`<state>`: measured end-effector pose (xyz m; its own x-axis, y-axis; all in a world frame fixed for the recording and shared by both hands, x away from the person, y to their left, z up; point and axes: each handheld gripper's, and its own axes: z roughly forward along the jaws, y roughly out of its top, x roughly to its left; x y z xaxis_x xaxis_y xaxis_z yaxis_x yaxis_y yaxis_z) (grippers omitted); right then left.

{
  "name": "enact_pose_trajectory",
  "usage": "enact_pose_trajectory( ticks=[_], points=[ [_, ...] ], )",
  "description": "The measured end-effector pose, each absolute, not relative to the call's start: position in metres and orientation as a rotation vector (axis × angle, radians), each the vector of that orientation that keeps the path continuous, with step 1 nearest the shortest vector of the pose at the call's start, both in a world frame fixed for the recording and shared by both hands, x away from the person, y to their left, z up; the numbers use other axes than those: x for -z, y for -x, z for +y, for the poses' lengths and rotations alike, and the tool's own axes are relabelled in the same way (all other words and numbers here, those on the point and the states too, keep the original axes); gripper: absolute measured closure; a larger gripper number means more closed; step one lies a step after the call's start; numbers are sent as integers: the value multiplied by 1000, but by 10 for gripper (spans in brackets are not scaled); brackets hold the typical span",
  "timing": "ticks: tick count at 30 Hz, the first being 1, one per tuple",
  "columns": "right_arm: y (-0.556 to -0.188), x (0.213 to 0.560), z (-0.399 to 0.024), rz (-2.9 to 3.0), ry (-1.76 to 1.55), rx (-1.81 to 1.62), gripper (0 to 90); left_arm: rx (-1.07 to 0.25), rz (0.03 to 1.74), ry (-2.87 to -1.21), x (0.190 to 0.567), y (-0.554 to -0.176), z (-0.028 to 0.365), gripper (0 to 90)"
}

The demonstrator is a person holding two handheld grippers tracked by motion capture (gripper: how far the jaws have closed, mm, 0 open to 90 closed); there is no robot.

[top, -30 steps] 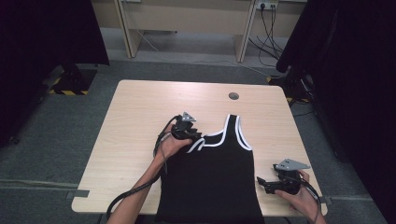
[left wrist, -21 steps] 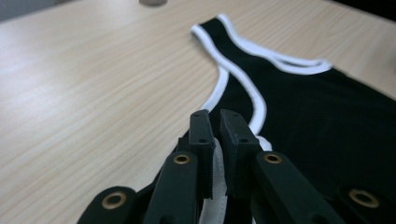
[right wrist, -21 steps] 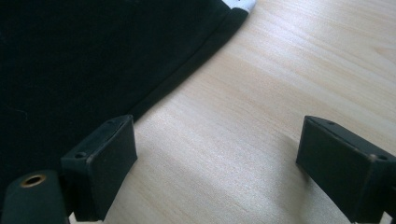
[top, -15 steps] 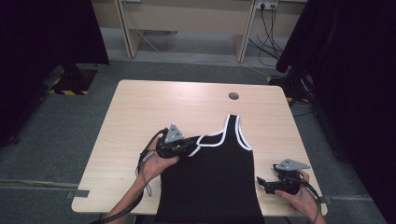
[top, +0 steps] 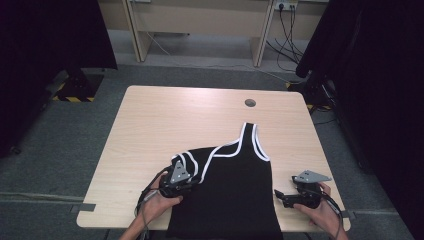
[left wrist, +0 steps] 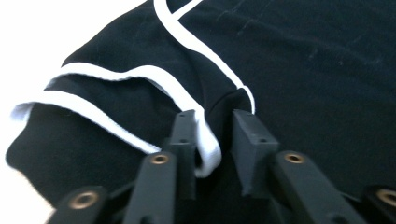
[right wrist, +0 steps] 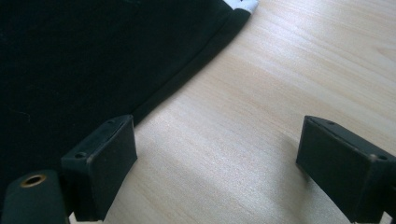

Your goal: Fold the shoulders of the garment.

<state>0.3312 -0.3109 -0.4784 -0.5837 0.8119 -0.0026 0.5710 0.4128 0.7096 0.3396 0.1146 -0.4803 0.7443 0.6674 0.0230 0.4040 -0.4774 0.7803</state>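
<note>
Pulled toward six o'clock, the left gripper (top: 187, 186) has folded the left strap (left wrist: 140, 77) down onto the black tank top (top: 232, 200); its jaws have just been opening, trim loose between them. Right gripper (top: 280, 196) rests wide at four o'clock. Next, likely the other strap.

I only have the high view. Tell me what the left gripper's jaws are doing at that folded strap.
Observer: The left gripper has just been opening its jaws; the white-trimmed strap sits loose between them.
Operator: Report the right gripper's jaws.
Observer: The right gripper stands wide open, with bare table between its jaws.
Operator: Place the garment's edge for me.
Observer: The black top has its side edge running right by one jaw.
</note>
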Motion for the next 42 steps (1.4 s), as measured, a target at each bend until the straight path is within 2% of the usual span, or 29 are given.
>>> enact_pose_trajectory(
  ticks=[7, 11, 16, 25, 32, 42],
  points=[
    [-332, 477, -311, 2344, -1193, -969, 142, -410, 831, -2079, 466, -334, 114, 357],
    [-335, 468, -308, 2315, -1188, -1039, 159, -398, 849, -2080, 466, -331, 115, 227],
    [-339, 459, -291, 2325, -1121, -1094, 162, -382, 851, -2104, 474, -329, 119, 176],
    [-332, 467, -251, 2480, -1025, -1145, 175, -356, 852, -2154, 484, -330, 125, 136],
    [-334, 477, -250, 2481, -1017, -1071, 205, -366, 856, -2162, 484, -330, 123, 124],
    [-349, 478, -251, 2472, -998, -1031, 177, -379, 890, -2159, 484, -339, 114, 93]
  ],
)
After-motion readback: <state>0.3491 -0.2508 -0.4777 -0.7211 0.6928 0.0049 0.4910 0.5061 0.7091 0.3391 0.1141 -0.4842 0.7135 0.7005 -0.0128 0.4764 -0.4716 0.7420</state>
